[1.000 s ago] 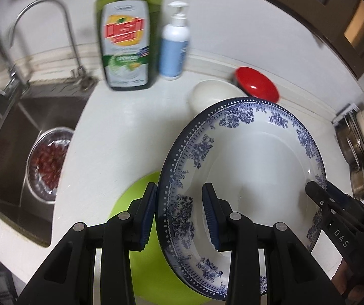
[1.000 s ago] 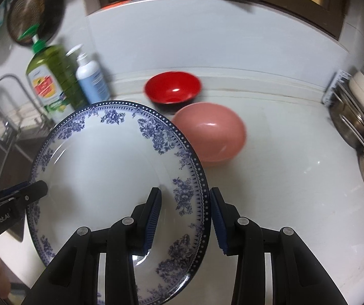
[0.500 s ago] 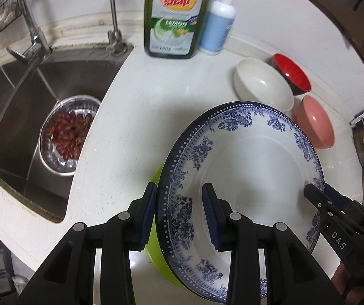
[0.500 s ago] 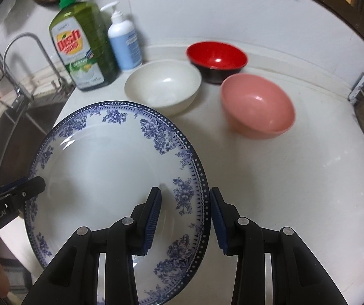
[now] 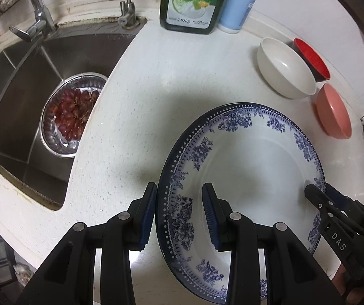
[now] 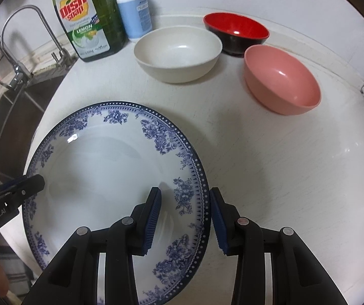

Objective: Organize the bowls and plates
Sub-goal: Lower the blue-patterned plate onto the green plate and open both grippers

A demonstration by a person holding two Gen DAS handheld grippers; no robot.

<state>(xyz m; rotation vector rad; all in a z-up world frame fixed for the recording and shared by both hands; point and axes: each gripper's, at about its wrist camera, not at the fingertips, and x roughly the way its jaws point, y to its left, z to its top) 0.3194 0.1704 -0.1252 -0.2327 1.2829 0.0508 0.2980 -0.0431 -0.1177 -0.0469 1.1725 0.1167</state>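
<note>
- Both grippers have come lower with the plate (image 5: pixel 253 167) since the earlier frames, and the green thing seen under the plate before is now out of view.
- Left gripper (image 5: pixel 179 216) holds the plate's left rim, one pad outside under the rim and one pad inside on the flowered border; the jaws are narrow.
- Right gripper (image 6: pixel 185 218) holds the opposite rim in the same way, also narrow.
- Between the two grippers the plate is carried over the white counter (image 6: pixel 283 178); whether its underside touches the counter, I cannot tell.
- Behind the plate stand three bowls close together: a cream bowl (image 6: pixel 178 53), a red bowl (image 6: pixel 235 31) and a pink bowl (image 6: pixel 281 78).
- At the wall are a soap bottle (image 6: pixel 88 17) and a pump bottle (image 6: pixel 134 7).
- On the left is the sink (image 5: pixel 24 81), with a metal bowl of grapes (image 5: pixel 71 113) inside.
</note>
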